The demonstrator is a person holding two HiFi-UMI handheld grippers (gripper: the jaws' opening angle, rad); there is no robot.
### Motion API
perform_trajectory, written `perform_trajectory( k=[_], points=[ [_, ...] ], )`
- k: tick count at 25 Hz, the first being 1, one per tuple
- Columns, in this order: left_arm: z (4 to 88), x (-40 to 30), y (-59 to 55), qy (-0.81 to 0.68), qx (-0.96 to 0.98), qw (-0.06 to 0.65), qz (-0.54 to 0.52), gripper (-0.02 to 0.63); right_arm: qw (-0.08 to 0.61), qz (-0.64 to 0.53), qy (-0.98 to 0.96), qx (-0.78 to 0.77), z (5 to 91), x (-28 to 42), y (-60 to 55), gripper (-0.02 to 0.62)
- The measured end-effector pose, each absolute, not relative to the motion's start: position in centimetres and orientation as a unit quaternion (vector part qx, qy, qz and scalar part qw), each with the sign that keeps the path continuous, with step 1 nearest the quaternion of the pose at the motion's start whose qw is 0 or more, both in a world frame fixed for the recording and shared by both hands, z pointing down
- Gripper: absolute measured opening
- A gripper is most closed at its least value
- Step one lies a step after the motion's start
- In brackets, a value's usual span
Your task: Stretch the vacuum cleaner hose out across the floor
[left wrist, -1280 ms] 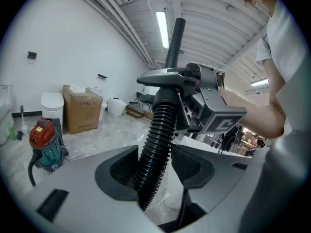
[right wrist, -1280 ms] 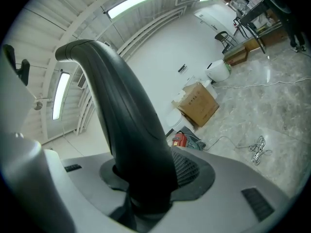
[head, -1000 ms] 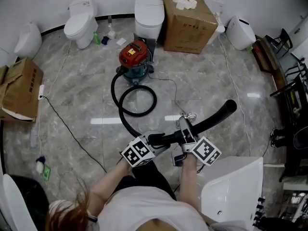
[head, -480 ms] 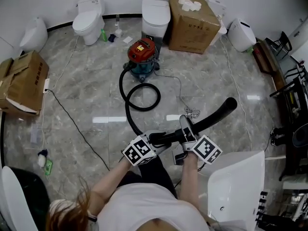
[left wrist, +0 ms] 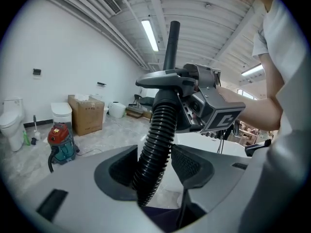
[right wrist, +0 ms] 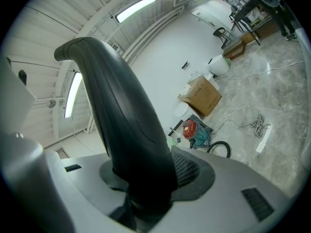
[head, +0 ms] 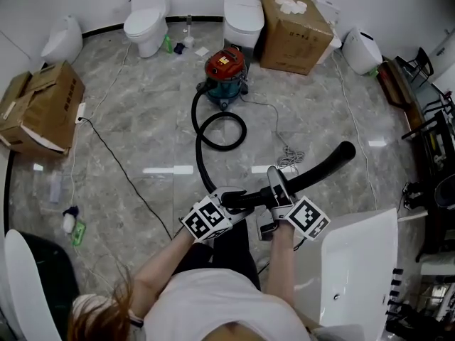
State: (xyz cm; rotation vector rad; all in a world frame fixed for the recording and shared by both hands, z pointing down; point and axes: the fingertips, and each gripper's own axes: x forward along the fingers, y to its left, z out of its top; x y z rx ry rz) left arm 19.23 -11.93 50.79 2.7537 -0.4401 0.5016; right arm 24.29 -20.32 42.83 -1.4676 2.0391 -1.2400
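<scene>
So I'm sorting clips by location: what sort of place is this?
Likely a storeroom for bathroom fittings: several loose toilets, cardboard boxes among them, and a white basin nearby.

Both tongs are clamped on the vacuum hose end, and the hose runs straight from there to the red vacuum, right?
Not straight: the head view shows the hose curled into a loop in front of the red vacuum. Both the left tongs and the right tongs are clamped on its end.
</scene>
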Motion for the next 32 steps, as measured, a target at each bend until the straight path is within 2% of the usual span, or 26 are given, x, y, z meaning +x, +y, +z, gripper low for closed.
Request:
perform_trajectory(
  k=[17,32],
  points=[
    [51.1,14.0,-2.5,-0.146,0.962,0.156,0.172,0.201,0.156,-0.432,0.721,-0.519,43.0,18.7,-10.9,0.189],
    [51.8,13.9,1.1,-0.134,0.962,0.159,0.175,0.201,0.161,-0.437,0.716,-0.521,43.6,18.7,-7.3,0.189]
  ],
)
